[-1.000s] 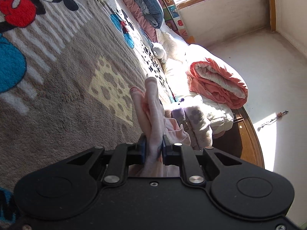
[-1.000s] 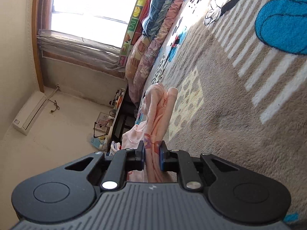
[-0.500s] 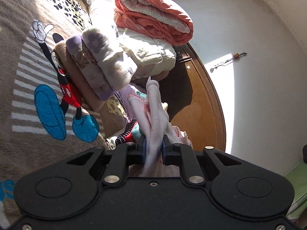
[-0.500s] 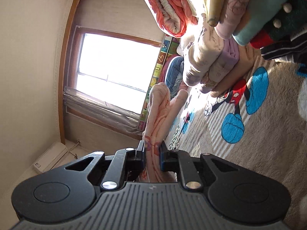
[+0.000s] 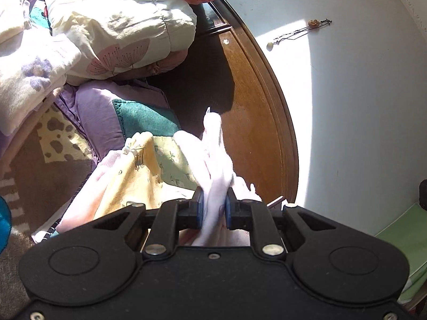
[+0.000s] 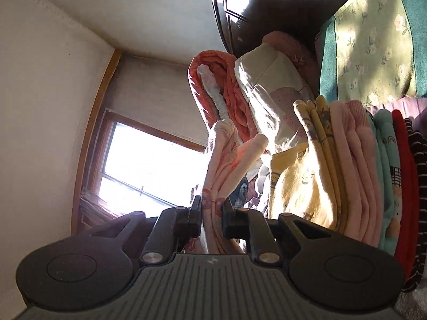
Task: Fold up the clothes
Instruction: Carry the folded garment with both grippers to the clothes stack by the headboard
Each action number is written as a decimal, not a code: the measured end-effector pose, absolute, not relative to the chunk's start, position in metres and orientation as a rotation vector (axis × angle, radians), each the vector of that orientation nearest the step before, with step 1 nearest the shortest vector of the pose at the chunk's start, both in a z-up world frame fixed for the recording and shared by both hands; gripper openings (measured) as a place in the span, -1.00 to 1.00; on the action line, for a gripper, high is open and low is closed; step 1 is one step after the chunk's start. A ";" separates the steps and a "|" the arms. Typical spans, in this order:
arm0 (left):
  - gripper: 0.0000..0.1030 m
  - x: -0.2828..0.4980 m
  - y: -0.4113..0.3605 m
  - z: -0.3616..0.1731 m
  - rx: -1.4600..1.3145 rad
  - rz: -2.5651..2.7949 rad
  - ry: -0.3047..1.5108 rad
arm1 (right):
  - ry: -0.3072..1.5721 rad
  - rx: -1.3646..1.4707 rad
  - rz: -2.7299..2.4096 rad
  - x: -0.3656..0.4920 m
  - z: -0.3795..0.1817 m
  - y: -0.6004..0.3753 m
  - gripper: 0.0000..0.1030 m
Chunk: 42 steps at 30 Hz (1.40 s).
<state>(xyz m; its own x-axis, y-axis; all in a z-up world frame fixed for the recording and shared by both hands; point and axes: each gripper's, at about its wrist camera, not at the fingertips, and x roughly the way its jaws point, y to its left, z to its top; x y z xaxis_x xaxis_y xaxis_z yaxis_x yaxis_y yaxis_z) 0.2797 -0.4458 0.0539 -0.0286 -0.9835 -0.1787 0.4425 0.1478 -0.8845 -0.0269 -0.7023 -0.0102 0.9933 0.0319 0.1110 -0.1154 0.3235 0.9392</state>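
Observation:
A folded pale pink garment is clamped in my left gripper, which is shut on it and holds it just above a stack of folded clothes with a yellow printed top uppermost. My right gripper is shut on the same pink garment, beside the stack of folded clothes, whose yellow, pink, teal, red and striped layers show edge-on. How much of the garment rests on the stack is hidden.
Rolled quilts, cream and coral, lie beyond the stack, with a purple and teal pillow. A brown wooden headboard and white wall are close behind. A bright window shows in the right wrist view.
Both grippers carried the pink garment from over the Mickey Mouse blanket toward the headboard, and now hold it at the stack of folded clothes. Both stayed shut on it.

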 end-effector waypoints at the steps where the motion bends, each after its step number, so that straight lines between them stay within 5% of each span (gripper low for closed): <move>1: -0.74 0.284 -0.454 0.051 -0.715 -1.314 1.003 | -0.083 1.235 0.084 -0.026 -0.009 -0.710 -0.69; 12: -0.72 0.315 -0.492 0.019 -0.603 -1.214 1.039 | -0.033 1.268 -0.091 -0.007 -0.053 -0.745 -0.68; 14: -0.22 0.315 -0.484 0.024 -0.577 -1.183 0.981 | -0.023 1.235 -0.130 -0.009 -0.057 -0.743 -0.64; 15: -0.12 0.313 -0.478 0.031 -0.551 -1.163 0.926 | -0.024 1.206 -0.136 -0.012 -0.055 -0.740 -0.64; 25: -0.12 0.198 -0.470 0.042 -0.063 -1.229 0.398 | 0.052 0.352 -0.224 0.014 0.036 -0.684 -0.43; 31: -0.12 0.202 -0.480 0.006 -0.006 -1.176 0.384 | 0.198 0.417 -0.317 0.040 -0.007 -0.718 -0.44; 39: -0.08 0.197 -0.467 0.004 -0.028 -1.175 0.339 | 0.159 0.579 -0.282 0.020 -0.019 -0.731 -0.48; 42: -0.09 0.175 -0.458 0.013 -0.007 -1.170 0.276 | 0.149 0.520 -0.308 0.013 -0.005 -0.719 -0.35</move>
<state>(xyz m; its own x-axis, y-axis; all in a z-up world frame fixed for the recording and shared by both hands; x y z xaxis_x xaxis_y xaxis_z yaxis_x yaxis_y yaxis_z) 0.1755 -0.4583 0.0134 0.3606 -0.9087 -0.2103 0.9069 0.3942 -0.1486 0.0128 -0.7189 -0.0048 0.9434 -0.2506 -0.2172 0.3257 0.8232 0.4650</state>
